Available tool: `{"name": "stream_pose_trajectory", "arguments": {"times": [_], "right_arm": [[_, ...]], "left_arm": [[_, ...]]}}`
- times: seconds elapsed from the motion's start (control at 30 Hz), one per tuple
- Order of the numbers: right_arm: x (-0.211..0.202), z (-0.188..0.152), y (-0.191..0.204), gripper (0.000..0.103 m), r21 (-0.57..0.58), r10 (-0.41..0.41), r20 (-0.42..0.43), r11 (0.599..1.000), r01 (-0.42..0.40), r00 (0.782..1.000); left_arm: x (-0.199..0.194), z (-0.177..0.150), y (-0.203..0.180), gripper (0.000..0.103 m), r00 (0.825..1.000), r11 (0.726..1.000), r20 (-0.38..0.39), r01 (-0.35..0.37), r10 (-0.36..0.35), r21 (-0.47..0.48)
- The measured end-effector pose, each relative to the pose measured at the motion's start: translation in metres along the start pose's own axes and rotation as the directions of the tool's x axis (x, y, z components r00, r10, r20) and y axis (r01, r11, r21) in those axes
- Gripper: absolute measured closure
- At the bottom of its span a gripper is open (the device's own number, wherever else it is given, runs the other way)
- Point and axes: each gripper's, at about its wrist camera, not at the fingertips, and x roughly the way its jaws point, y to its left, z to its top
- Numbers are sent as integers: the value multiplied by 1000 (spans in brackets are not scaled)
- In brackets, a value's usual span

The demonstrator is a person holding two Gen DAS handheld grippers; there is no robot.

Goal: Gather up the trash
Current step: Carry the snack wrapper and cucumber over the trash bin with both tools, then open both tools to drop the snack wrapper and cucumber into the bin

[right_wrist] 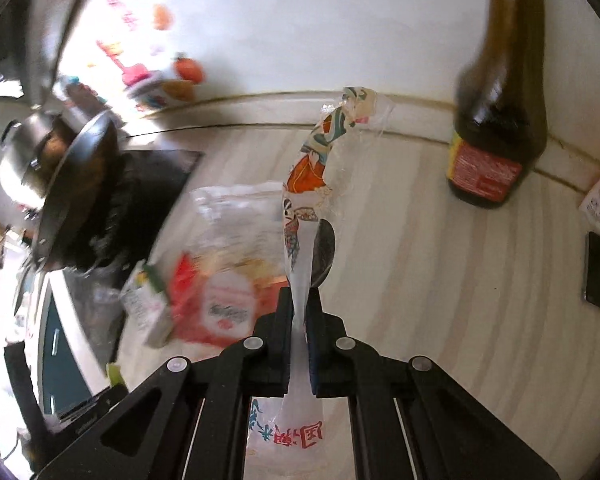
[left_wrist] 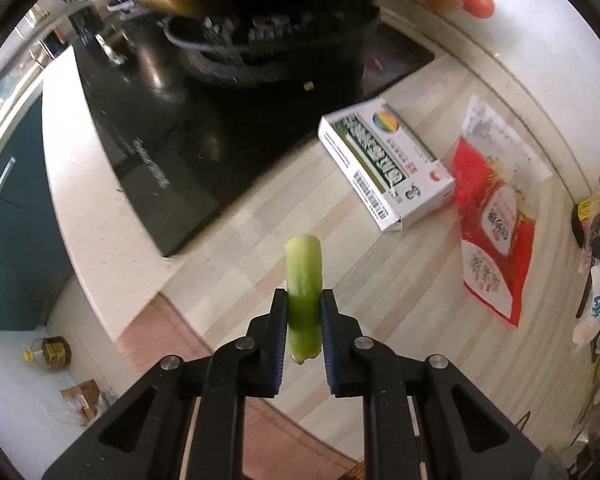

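The left gripper (left_wrist: 304, 300) was clamped on a green stalk (left_wrist: 304, 284) held above the counter (left_wrist: 380, 280), a box (left_wrist: 384, 168) and red bag (left_wrist: 492, 232) at 2 o'clock. The right gripper (right_wrist: 299, 300) pinched a clear printed wrapper (right_wrist: 316, 176), its lower end cut off; a dark bottle (right_wrist: 500, 120), top cropped, stood at 1 o'clock, the pot (right_wrist: 68, 184) at 10 blurred.

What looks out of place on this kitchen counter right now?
A white medicine box lies tipped against a red and white snack bag on the counter beside the black cooktop, both loose litter. The bag looks crumpled and flat.
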Motion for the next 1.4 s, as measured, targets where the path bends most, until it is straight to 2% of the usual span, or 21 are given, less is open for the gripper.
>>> {"name": "stream_pose_trajectory", "arguments": {"times": [0.27,0.43,0.67,0.8,0.9,0.97,1.0,1.1,1.23,1.27,1.3,1.37,1.4], "right_arm": [[-37,-29,74,97,-123,94,0,988,-93,996],[-61,-57,128,97,-208,169,-28,963,-171,985],[-72,-115,214,97,-355,263,-142,886,-297,954],[-57,-166,263,97,-422,287,-251,827,-371,925],[-28,-217,295,97,-462,273,-355,780,-422,894],[4,-261,311,97,-481,241,-438,751,-452,866],[16,-278,316,97,-488,226,-463,743,-459,857],[75,-344,323,98,-494,148,-569,725,-480,809],[179,-434,307,98,-467,35,-697,735,-491,716],[211,-458,298,98,-448,14,-733,743,-498,680],[233,-472,292,98,-437,0,-751,750,-496,660],[301,-516,272,98,-408,-44,-804,766,-497,592],[322,-529,265,98,-405,-59,-813,772,-489,579]], "left_arm": [[-66,-12,29,91,992,999,124,27,-24,-27],[-104,-29,65,91,982,998,190,25,-12,-66],[-140,-71,137,91,971,980,237,14,33,-197],[-137,-112,197,91,976,947,207,9,61,-320],[-119,-148,249,91,985,905,150,-14,85,-424],[-97,-175,283,91,992,872,97,-29,87,-488],[-80,-192,301,91,994,852,59,-43,87,-522],[-22,-232,341,91,998,801,-26,-54,48,-597],[86,-282,383,91,991,746,-132,-83,-6,-661],[118,-293,391,91,987,736,-157,-87,-27,-672],[143,-303,396,91,983,726,-176,-89,-44,-682],[219,-328,409,91,971,696,-211,-78,-108,-714],[245,-338,413,91,966,688,-225,-77,-129,-722]]}}
